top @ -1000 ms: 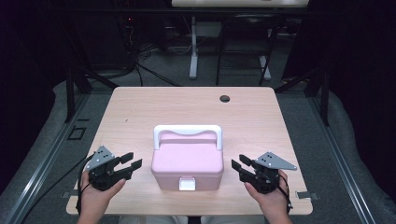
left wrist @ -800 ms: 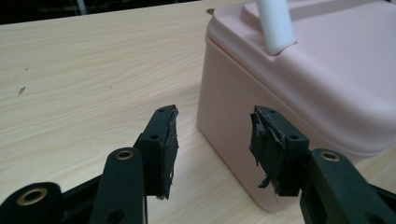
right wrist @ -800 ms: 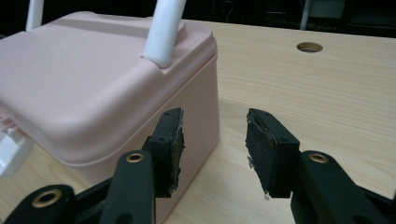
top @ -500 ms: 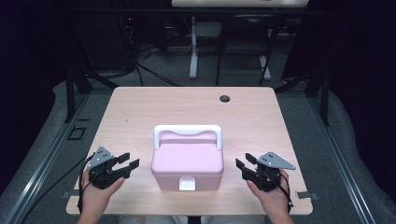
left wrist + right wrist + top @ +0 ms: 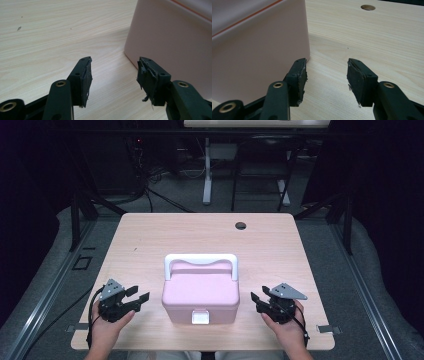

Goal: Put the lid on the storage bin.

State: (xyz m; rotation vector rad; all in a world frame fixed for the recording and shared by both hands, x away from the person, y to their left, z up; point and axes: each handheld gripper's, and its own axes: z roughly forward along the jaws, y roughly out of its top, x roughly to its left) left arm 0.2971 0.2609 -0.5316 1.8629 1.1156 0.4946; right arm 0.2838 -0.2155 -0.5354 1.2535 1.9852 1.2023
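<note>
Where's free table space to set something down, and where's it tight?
Free: the far half of the table, between the pink box and the far edge, barring the small hole. Tight: the strips beside the box, where the left gripper and right gripper sit, both open, nothing between them.

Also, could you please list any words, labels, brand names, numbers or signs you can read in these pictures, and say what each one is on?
None: no readable text shows.
Pink box: plain lid and sides, white latch unmarked.
Table: bare wood grain, no print.
Left gripper and right gripper: no markings legible.
</note>
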